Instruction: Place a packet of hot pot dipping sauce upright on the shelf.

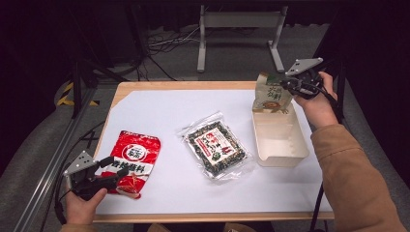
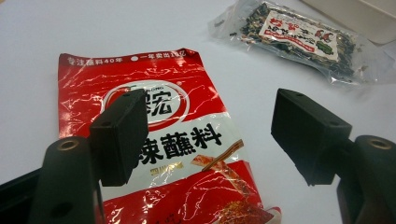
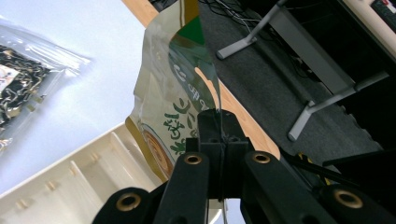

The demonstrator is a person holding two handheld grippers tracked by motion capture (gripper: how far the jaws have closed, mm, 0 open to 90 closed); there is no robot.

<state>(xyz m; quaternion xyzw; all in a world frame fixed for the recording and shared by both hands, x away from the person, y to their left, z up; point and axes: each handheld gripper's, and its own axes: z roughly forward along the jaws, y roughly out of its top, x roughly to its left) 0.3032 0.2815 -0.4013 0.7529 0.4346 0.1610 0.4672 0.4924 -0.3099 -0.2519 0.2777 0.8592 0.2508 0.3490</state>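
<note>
Currently: pouch (image 1: 271,93) pinched in right tool (image 1: 290,86), to be lowered upright into tray (image 1: 283,157); left tool (image 1: 110,170) wide over red packet (image 1: 131,162)

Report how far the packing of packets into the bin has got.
Done: nothing lies flat in the bin yet. In hand: right gripper pinches the green packet upright at the bin's far end. Left: red packet under the open left gripper, and the clear packet.

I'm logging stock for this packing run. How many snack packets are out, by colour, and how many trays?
Red packet: 1
Clear packet of dark mix: 1
Beige-and-green packet, gripped by the right tool: 1
Cream tray: 1
Total: 4
</note>
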